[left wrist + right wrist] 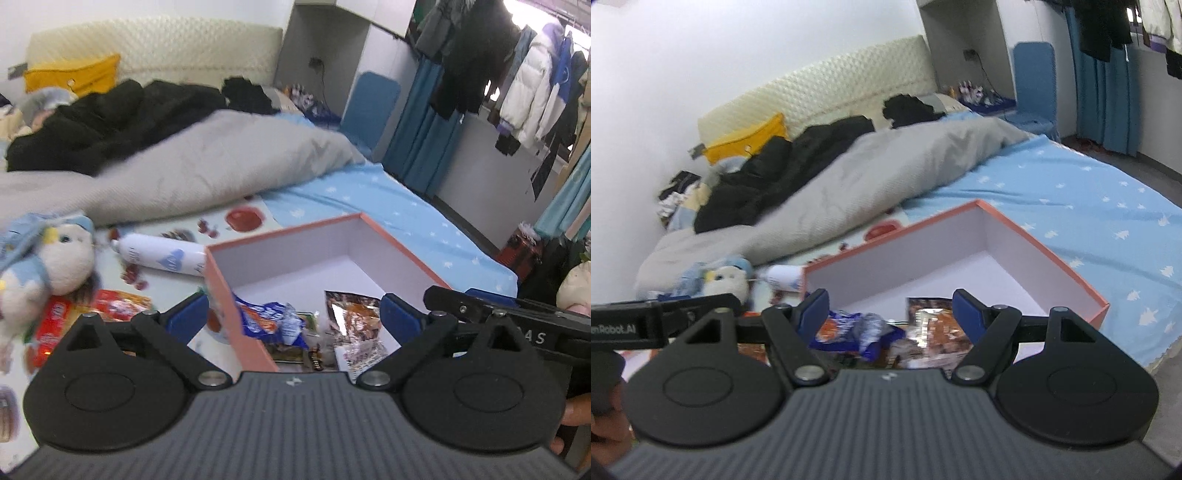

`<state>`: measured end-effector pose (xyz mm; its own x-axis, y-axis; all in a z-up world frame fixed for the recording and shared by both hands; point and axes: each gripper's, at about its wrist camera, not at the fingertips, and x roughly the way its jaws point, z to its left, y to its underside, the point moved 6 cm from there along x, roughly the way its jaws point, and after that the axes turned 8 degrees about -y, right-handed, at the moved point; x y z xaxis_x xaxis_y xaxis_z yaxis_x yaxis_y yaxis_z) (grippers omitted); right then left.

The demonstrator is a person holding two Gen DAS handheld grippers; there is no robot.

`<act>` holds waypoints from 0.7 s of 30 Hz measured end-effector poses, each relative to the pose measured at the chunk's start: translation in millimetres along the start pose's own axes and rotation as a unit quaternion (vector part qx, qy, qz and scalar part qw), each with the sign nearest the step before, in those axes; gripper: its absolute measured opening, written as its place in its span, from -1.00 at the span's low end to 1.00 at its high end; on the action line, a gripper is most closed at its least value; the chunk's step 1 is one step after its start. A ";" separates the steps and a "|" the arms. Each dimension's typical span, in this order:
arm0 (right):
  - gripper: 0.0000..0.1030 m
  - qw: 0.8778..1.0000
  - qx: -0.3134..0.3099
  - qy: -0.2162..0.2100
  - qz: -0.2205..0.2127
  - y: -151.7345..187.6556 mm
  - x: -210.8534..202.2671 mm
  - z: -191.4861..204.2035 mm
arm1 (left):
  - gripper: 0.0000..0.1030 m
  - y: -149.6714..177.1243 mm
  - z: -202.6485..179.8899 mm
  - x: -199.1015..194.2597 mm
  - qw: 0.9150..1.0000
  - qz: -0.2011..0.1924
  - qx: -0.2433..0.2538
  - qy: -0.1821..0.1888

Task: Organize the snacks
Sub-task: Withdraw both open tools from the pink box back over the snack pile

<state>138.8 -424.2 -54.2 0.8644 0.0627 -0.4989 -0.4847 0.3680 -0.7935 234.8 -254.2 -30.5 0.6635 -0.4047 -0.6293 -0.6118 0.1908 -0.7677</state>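
Observation:
An open pink box (225, 291) with a white inside stands on the bed. It holds a blue and orange snack packet (269, 317), a brown foil packet (354, 317) and more packets near its front wall. My left gripper (291, 314) is open and empty, its fingers straddling the box's left wall. Red snack packets (59, 317) lie outside, left of the box. In the right wrist view my right gripper (890, 310) is open and empty above the box (1045, 251), over the blue packet (857, 325) and the brown packet (934, 325).
A white bottle (162, 254) lies behind the box's left corner. A plush toy (55, 254) sits at the left. A grey duvet (207, 166) and black clothes (103, 118) fill the back of the bed. The blue sheet (1089, 206) lies at the right.

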 end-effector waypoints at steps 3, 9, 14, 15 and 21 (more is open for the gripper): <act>0.46 1.000 -0.012 -0.012 -0.008 0.7 -8.9 20.5 | 0.95 1.8 19.1 -26.4 1.000 -0.017 -0.001 -0.014; 0.46 0.999 -0.024 -0.037 -0.018 4.8 -19.0 54.3 | 0.95 12.3 58.5 -68.5 0.999 -0.035 -0.021 -0.035; 0.46 0.998 -0.034 -0.060 -0.005 19.1 -15.8 80.3 | 0.95 29.9 85.7 -94.5 0.997 -0.040 -0.036 -0.055; 0.46 0.997 -0.038 -0.065 0.001 23.6 -13.6 86.2 | 0.95 34.9 90.5 -99.0 0.997 -0.040 -0.039 -0.060; 0.46 0.993 -0.082 -0.080 0.019 47.7 -12.8 113.7 | 0.95 62.5 119.0 -125.7 0.993 -0.051 -0.064 -0.083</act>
<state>119.9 -302.0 -46.1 0.8485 0.2263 -0.4784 -0.5219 0.2078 -0.8273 164.4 -85.0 -13.8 0.7804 -0.2612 -0.5681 -0.5803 0.0358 -0.8136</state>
